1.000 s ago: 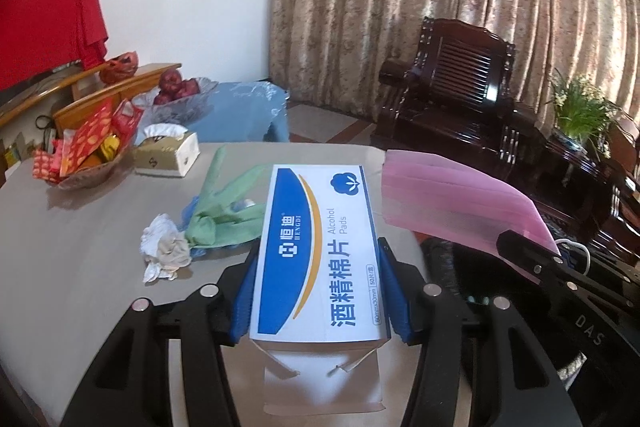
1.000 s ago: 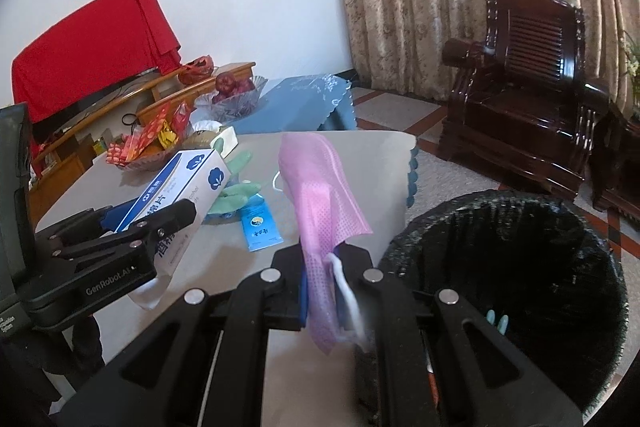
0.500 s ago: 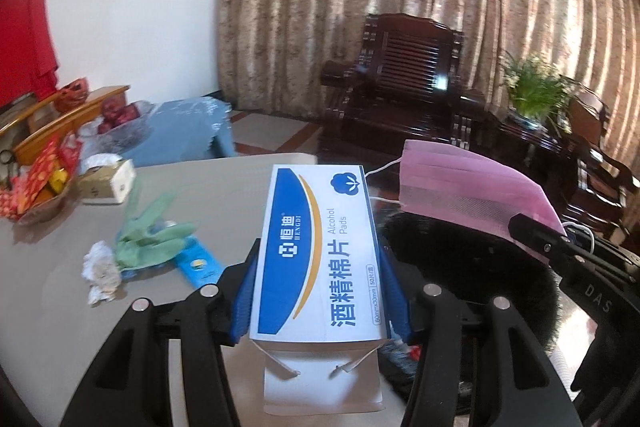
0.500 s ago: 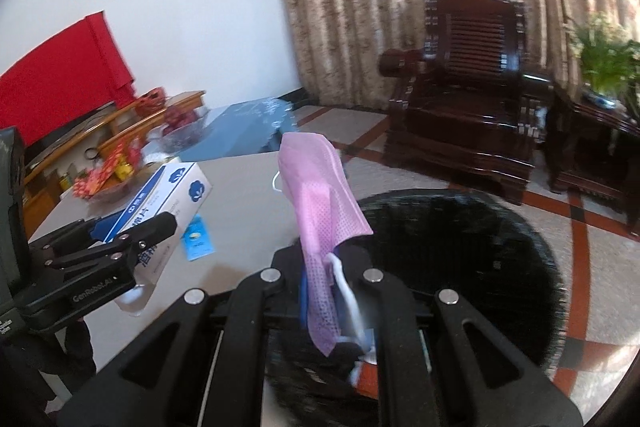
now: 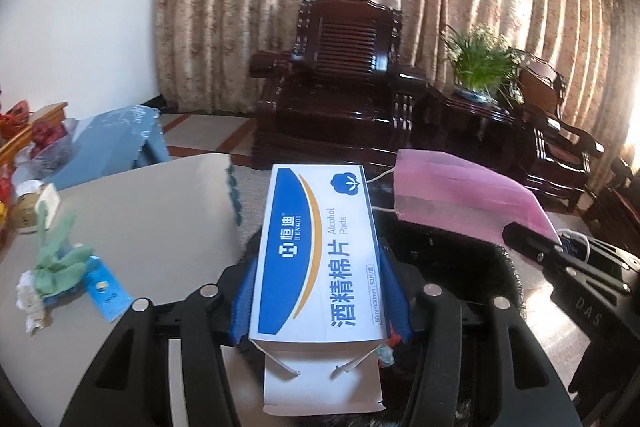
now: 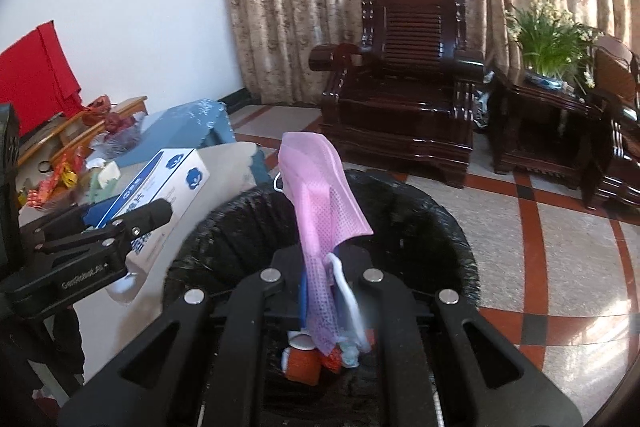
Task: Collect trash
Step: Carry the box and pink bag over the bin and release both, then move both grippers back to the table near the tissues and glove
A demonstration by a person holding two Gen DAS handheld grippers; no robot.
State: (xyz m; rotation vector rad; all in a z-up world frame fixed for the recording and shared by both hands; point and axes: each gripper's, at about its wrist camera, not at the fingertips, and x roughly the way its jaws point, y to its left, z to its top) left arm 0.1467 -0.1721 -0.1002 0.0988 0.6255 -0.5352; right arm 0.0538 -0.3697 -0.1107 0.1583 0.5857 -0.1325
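A: Which is the largest item shown?
B: The black-lined trash bin (image 6: 420,227), beside the table's (image 5: 160,219) right edge; litter lies at its bottom.

A: And the tools?
B: The left gripper (image 5: 320,291) clamps the alcohol pad box (image 5: 316,259) by its long sides, over the bin's near rim. The right gripper (image 6: 324,287), jaws narrow, pinches the pink face mask (image 6: 320,195) above the bin's mouth.

A: What lies on the table?
B: Green gloves (image 5: 60,259), a blue packet (image 5: 105,287) and crumpled tissue (image 5: 30,303), near its left edge.
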